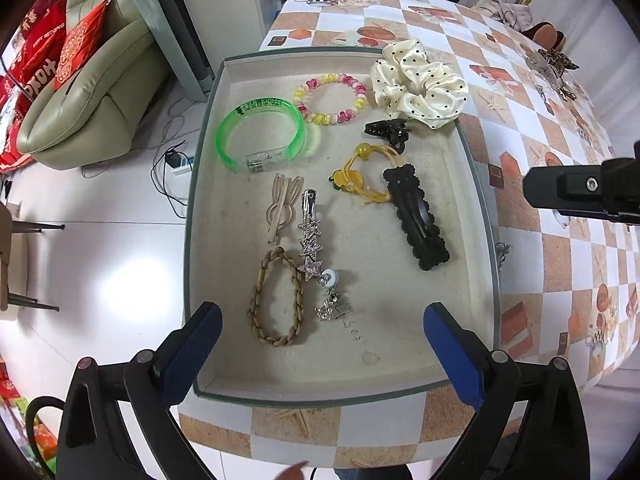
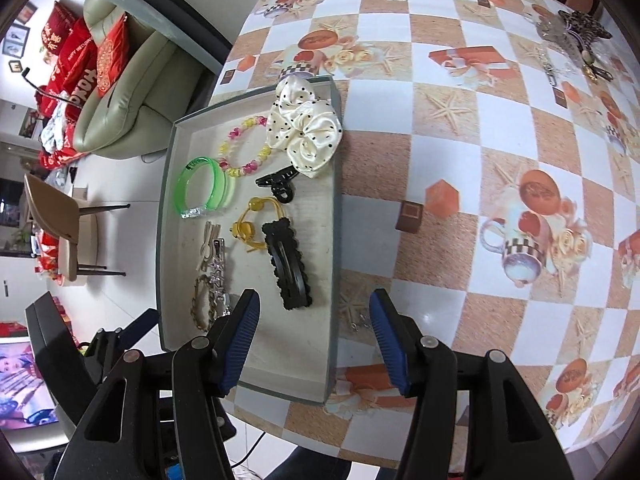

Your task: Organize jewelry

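Note:
A shallow grey tray (image 1: pixel 208 184) (image 2: pixel 166 216) on the table holds several pieces: a green bangle (image 1: pixel 260 134), a pink-yellow bead bracelet (image 1: pixel 332 98), a dotted cream scrunchie (image 1: pixel 418 82) (image 2: pixel 306 130), a black scalloped clip (image 1: pixel 416 218) (image 2: pixel 288 264), a yellow hair tie (image 1: pixel 362 178), a star clip (image 1: pixel 310 236) and a braided band (image 1: pixel 276 296). My left gripper (image 1: pixel 322 344) is open and empty over the tray's near end. My right gripper (image 2: pixel 314 344) is open and empty above the tray's right rim. A small silver piece (image 2: pixel 360 322) lies on the table just right of the tray; it also shows in the left wrist view (image 1: pixel 502 250).
More jewelry and a leopard-print piece (image 2: pixel 580 32) lie at the table's far right. The patterned tablecloth (image 2: pixel 460 168) covers the table. A sofa with red cushions (image 1: pixel 80 92), a chair (image 2: pixel 60 224) and floor cables (image 1: pixel 176 164) are left of the table.

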A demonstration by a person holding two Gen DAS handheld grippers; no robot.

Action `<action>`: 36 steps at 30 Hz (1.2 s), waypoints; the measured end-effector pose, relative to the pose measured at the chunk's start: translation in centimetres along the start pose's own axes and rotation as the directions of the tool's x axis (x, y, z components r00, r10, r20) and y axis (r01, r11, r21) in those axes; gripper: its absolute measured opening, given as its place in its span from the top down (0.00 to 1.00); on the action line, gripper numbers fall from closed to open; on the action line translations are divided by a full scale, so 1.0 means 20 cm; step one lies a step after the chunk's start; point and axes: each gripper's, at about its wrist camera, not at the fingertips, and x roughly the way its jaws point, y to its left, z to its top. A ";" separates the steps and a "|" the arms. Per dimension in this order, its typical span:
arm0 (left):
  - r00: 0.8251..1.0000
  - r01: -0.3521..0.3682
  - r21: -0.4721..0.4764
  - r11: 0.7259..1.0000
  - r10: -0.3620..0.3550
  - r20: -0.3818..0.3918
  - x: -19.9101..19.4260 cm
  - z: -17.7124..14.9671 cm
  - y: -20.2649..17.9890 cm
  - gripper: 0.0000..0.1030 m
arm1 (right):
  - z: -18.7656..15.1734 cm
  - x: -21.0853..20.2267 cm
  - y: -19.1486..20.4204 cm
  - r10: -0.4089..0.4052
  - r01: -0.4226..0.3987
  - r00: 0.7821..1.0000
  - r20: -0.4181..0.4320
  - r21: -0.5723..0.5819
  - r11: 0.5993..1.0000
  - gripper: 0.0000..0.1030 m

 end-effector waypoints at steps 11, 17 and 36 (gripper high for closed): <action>0.995 -0.096 0.036 0.995 0.095 0.009 -0.12 -0.04 -0.02 0.00 | -0.06 -0.08 0.05 -0.024 0.024 1.000 -0.004 -0.058 0.998 0.22; 0.997 -0.072 0.014 0.997 0.071 0.021 -0.23 -0.02 0.02 0.00 | -0.09 -0.15 0.12 -0.067 0.068 0.998 0.010 -0.111 0.992 0.21; 0.996 -0.047 -0.060 0.997 0.051 0.067 -0.59 0.01 0.12 0.00 | -0.13 -0.47 0.34 -0.164 0.197 0.974 0.154 -0.234 0.952 0.09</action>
